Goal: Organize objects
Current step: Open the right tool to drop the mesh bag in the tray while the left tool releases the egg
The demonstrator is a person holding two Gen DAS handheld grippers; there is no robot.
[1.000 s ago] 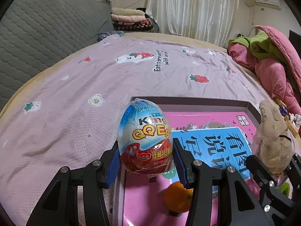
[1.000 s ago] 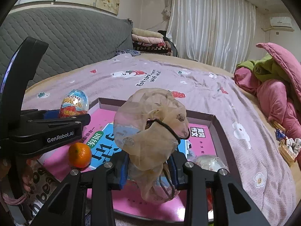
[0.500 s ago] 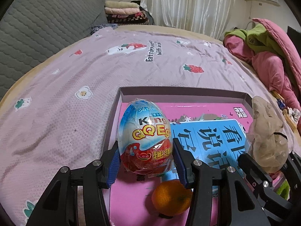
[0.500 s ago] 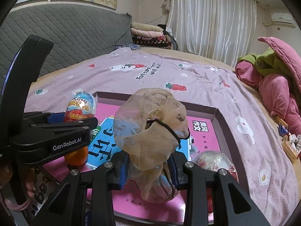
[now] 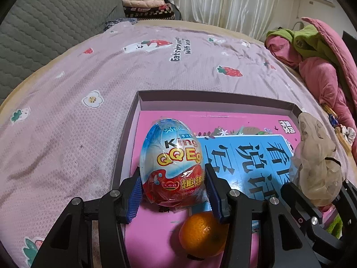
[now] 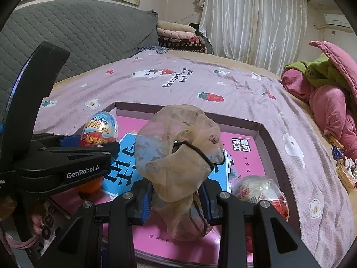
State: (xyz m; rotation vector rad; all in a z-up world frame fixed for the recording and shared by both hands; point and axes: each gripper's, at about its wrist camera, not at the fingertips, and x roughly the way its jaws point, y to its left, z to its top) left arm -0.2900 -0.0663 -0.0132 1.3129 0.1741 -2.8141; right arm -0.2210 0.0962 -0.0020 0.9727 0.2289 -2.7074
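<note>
My left gripper (image 5: 173, 192) is shut on a blue, white and red toy egg (image 5: 171, 163), held upright over the left part of a shallow pink box (image 5: 200, 93). The egg also shows in the right wrist view (image 6: 99, 131). My right gripper (image 6: 176, 203) is shut on a beige sheer scrunchie (image 6: 178, 154), held above the box (image 6: 265, 134); the scrunchie also shows in the left wrist view (image 5: 314, 167). A tangerine (image 5: 200, 234) lies in the box under my left gripper. A second wrapped egg (image 6: 261, 192) lies in the box at the right.
The box rests on a lilac strawberry-print bedspread (image 5: 89, 71). A grey quilted headboard (image 6: 78, 42) is at the left. Pink and green bedding (image 5: 316, 55) is piled at the right. Small snack items (image 6: 343, 167) lie on the bed's right edge.
Both grippers have moved forward and lower over the box, with the egg and the scrunchie still held. The tangerine now sits closer under my left gripper.
</note>
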